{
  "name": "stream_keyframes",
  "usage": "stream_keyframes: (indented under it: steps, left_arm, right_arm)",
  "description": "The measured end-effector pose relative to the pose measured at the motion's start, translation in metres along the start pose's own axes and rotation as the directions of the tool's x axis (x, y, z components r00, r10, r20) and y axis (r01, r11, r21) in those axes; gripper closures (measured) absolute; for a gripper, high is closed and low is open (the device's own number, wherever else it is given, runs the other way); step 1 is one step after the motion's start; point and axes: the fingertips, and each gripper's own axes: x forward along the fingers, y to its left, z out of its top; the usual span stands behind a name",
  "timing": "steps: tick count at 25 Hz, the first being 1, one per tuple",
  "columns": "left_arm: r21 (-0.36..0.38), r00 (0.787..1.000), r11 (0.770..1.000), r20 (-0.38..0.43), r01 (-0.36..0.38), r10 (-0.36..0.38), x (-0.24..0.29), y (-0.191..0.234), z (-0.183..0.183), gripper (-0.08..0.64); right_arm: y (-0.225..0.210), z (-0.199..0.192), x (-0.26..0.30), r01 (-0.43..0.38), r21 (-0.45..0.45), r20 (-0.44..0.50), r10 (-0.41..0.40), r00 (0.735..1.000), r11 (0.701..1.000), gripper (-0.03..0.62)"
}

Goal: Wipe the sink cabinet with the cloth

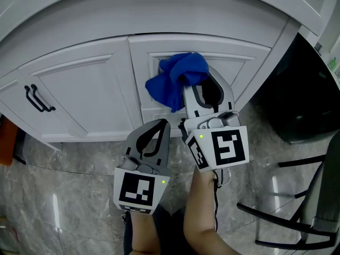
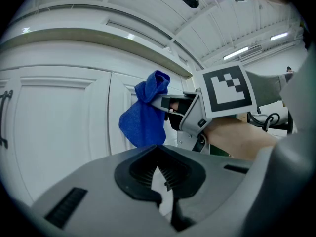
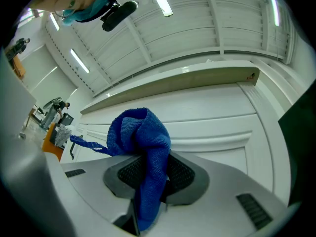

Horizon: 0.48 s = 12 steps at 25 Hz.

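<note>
The cubes on both tools bear black-and-white square marker patterns, the right one [image 1: 224, 146] turned up toward the head camera and the left one [image 1: 139, 191] lower, each with a small green light lit beside it. The right gripper [image 1: 206, 86] is clamped on a bunched blue microfibre cloth [image 1: 175, 81]. In the right gripper view the fabric runs down between the ribbed dark pads and hangs out below them, with a frayed corner trailing to one side. The cloth is pressed against the recessed panel of the right-hand door [image 1: 236, 62] of the white sink cabinet [image 1: 85, 84], just under the curved overhanging countertop edge [image 1: 159, 9]. The left gripper [image 1: 158, 126] sits lower and just beside the right one, off the cabinet, its jaws brought together with nothing between the pads. The left-hand door [image 1: 79, 97] carries a black bar handle [image 1: 37, 99] near its outer edge, well apart from the cloth. Below the doors lies glossy grey marble-look floor [image 1: 69, 169], open to the left of the grippers. To the right, a bulky dark object [image 1: 303, 100] stands close against the cabinet's end, and a black metal chair frame [image 1: 297, 217] sits near the right gripper's side.
</note>
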Motion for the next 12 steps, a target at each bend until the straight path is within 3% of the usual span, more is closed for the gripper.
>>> stream_keyframes:
  steps: [12]
  left_arm:
    - [-0.001, 1.000, 1.000, 0.000, 0.002, -0.002, 0.0003, 0.0003, -0.0007, 0.557]
  right_arm:
    - [-0.0087, -0.0003, -0.0031, 0.035, -0.010, -0.009, -0.035, 0.999, 0.999, 0.477]
